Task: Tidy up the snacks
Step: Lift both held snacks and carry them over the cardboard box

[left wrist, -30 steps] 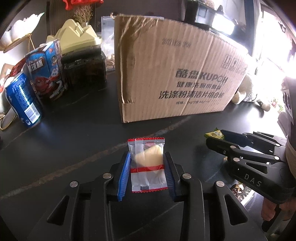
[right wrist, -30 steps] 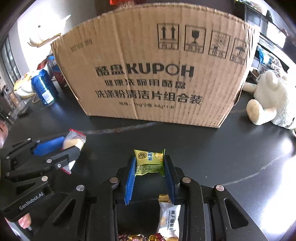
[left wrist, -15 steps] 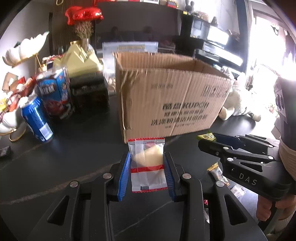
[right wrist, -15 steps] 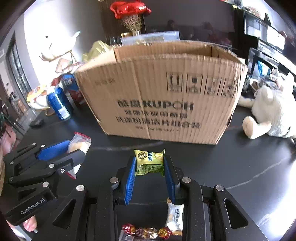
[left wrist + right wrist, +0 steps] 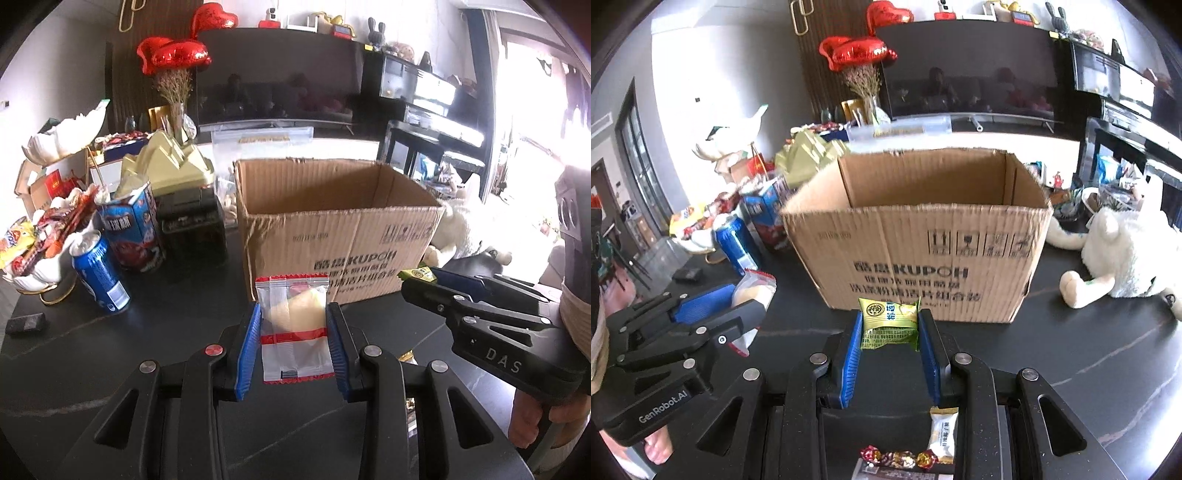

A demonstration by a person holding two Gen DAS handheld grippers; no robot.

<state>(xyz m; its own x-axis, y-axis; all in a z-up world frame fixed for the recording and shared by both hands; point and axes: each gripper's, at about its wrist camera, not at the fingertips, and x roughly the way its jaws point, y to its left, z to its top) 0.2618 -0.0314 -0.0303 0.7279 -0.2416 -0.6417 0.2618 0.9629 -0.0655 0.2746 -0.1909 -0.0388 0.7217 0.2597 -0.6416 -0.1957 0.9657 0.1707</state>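
My left gripper (image 5: 293, 314) is shut on a clear snack packet with red trim (image 5: 295, 325), held above the dark table. In the right wrist view the same left gripper (image 5: 738, 295) shows at the left with its packet (image 5: 753, 288). A green and yellow snack packet (image 5: 889, 323) sits clamped in my right gripper (image 5: 889, 321). That right gripper (image 5: 424, 277) appears at the right of the left wrist view, the green packet (image 5: 415, 274) at its tip. An open cardboard box (image 5: 340, 236) (image 5: 923, 251) stands just beyond both grippers, its inside showing bare cardboard walls.
Left of the box stand a blue can (image 5: 99, 277), a blue snack carton (image 5: 133, 229) and a dark tin (image 5: 192, 229). A white plush toy (image 5: 1123, 251) lies to the right. Loose wrapped sweets (image 5: 897, 458) and a white packet (image 5: 943, 432) lie on the table below my right gripper.
Both grippers have risen together with their packets. The box's open top and inside now show, where a second ago only its front wall filled the views.
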